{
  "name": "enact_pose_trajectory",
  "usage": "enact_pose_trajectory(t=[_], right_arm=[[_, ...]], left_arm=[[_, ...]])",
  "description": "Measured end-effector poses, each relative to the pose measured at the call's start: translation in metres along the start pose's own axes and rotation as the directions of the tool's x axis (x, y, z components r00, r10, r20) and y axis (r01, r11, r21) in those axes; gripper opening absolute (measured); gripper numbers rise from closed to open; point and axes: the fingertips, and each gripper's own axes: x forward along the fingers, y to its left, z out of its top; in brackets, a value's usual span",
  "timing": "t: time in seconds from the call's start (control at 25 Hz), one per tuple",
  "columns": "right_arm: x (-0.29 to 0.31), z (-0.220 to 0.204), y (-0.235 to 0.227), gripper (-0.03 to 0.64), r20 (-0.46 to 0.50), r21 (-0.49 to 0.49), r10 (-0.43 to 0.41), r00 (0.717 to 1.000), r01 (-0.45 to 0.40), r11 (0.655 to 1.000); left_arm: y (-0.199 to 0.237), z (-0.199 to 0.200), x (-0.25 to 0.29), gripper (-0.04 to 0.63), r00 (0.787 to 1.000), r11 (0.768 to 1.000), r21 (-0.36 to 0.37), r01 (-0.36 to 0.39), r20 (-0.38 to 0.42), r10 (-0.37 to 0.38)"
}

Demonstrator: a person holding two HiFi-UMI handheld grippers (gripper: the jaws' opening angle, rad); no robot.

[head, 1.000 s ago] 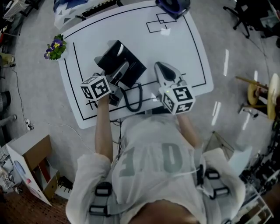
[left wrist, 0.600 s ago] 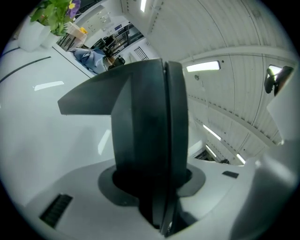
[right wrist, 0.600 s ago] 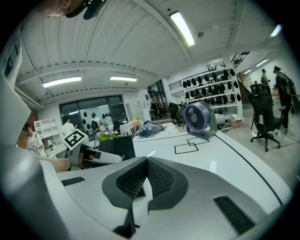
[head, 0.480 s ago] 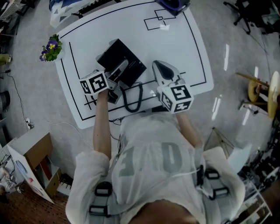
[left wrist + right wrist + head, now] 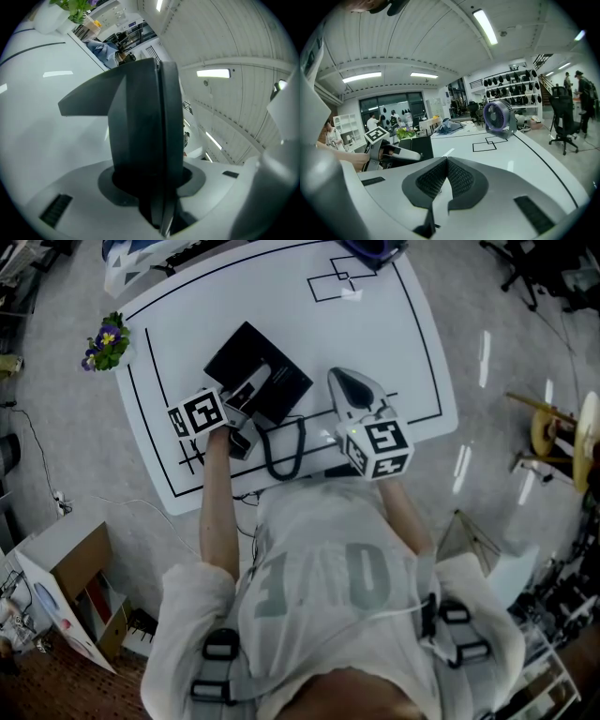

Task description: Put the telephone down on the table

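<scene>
A black telephone base [image 5: 255,367] lies on the white table [image 5: 394,324]. My left gripper [image 5: 249,390] reaches over the base from the left, its marker cube toward the table's front edge. In the left gripper view the left gripper [image 5: 150,178] is shut on a dark upright piece, the telephone handset [image 5: 140,117], which fills the gap between the jaws. A black cord [image 5: 281,454] loops on the table from that gripper. My right gripper [image 5: 349,390] rests to the right of the phone; the right gripper [image 5: 446,176] shows pads together, nothing between them.
A potted flower [image 5: 106,341] sits at the table's left corner. A purple fan [image 5: 499,117] stands at the far edge beside a black-outlined square [image 5: 330,285]. A cardboard box [image 5: 66,587] is on the floor at left, and an office chair [image 5: 562,124] at right.
My left gripper has rolled a little about its own line, its cube showing a different tilt, with the handset still in it. The right gripper has stayed put.
</scene>
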Motion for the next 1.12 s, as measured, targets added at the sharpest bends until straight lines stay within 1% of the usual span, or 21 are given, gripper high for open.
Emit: enact_pose_trajectory(t=[0.16, 0.4, 0.68, 0.84, 0.96, 1.12], right_arm=[[0.0, 0.003, 0.005, 0.008, 0.006, -0.012, 0.01, 1.0, -0.01, 1.0], [0.001, 0.0, 0.014, 0.008, 0.003, -0.024, 0.029, 1.0, -0.029, 0.999], [-0.001, -0.001, 0.015, 0.008, -0.003, -0.043, 0.019, 1.0, -0.019, 0.999], [-0.002, 0.001, 0.017, 0.008, 0.001, -0.057, 0.022, 1.0, -0.022, 0.998], [-0.004, -0.001, 0.019, 0.008, -0.002, -0.064, 0.027, 1.0, -0.027, 0.998], [-0.006, -0.001, 0.021, 0.008, -0.001, -0.066, 0.027, 1.0, -0.027, 0.997]], left_arm=[[0.003, 0.0, -0.001, 0.16, 1.0, 0.999, -0.042, -0.001, 0.006, 0.001], [0.004, -0.001, -0.001, 0.16, 1.0, 0.999, -0.05, 0.004, 0.005, -0.003], [0.004, -0.002, 0.0, 0.162, 1.0, 0.997, -0.08, 0.002, -0.007, -0.003], [0.009, -0.002, -0.002, 0.188, 0.999, 0.995, -0.096, -0.034, 0.0, 0.034], [0.015, -0.003, -0.003, 0.23, 0.998, 0.992, -0.101, -0.069, 0.007, 0.07], [0.019, -0.004, -0.006, 0.246, 0.995, 0.989, -0.106, -0.101, 0.015, 0.103]])
